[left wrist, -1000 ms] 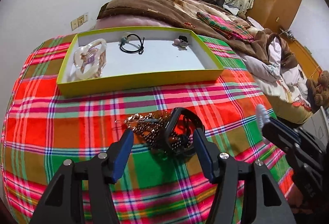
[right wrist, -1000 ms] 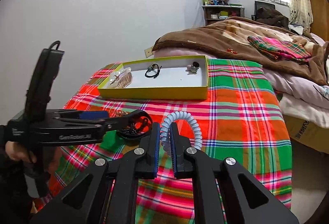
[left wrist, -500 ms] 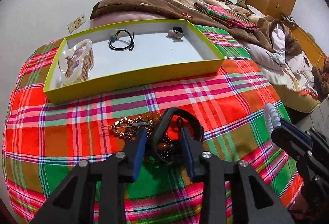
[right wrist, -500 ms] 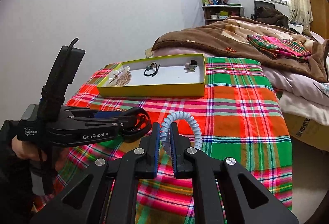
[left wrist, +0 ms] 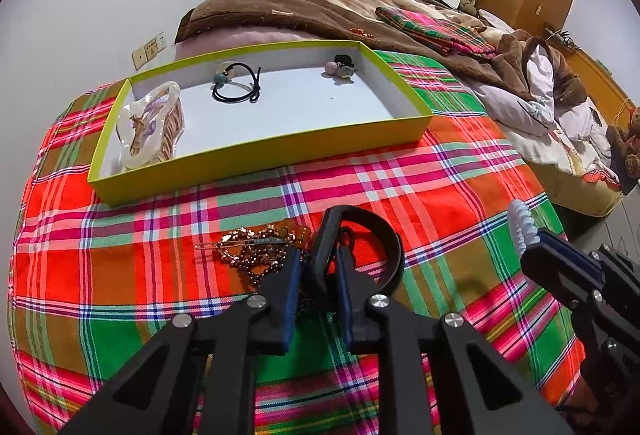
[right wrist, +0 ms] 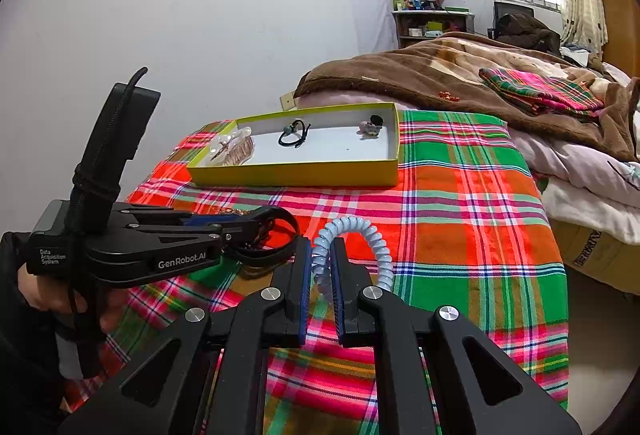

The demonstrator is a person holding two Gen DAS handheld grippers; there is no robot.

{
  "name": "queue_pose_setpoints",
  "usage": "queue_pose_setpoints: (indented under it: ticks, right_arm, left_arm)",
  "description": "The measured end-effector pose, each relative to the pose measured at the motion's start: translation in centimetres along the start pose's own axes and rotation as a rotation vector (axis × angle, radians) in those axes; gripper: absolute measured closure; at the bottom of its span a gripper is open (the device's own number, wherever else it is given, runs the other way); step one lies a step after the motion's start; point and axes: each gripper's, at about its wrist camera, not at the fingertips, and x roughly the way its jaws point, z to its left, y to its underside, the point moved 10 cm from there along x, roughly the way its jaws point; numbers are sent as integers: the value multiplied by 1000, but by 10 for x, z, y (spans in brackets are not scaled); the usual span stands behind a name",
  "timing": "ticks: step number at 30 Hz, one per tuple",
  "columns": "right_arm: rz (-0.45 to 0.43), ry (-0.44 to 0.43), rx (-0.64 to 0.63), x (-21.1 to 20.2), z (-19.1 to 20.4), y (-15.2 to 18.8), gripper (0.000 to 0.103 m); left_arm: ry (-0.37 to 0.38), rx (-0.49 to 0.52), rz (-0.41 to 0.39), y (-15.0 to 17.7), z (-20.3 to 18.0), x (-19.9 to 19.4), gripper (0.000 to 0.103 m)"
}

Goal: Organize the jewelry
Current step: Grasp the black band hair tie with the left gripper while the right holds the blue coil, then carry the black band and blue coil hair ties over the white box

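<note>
"GenRobot.AI" and "Data Acquisition System" on the left gripper

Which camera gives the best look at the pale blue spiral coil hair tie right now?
The right wrist view. The pale blue spiral coil hair tie arches there in full, one end pinched in the right gripper. The left wrist view shows only a short stretch of coil sticking out of that gripper at the frame's right edge.

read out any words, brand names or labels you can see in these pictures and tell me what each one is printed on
"GenRobot.AI": on the side of the left gripper, right wrist view.
"Data Acquisition System": small print on that gripper's rear block.
Dark letters on the cardboard box by the bed: cut off at the frame edge, unreadable.
Bottles on the shelf: too small to read.
</note>
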Motion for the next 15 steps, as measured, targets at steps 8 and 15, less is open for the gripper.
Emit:
queue_pose_setpoints:
  ticks: [8, 15]
  right_arm:
    - [-9, 4, -1, -4, 2, -2, 93]
    - [-14, 5, -8, -7, 5, -5, 93]
  left_arm:
    - [-1, -7, -32, -2, 4, -14, 86]
    - [-1, -11, -48, -4, 4, -22, 86]
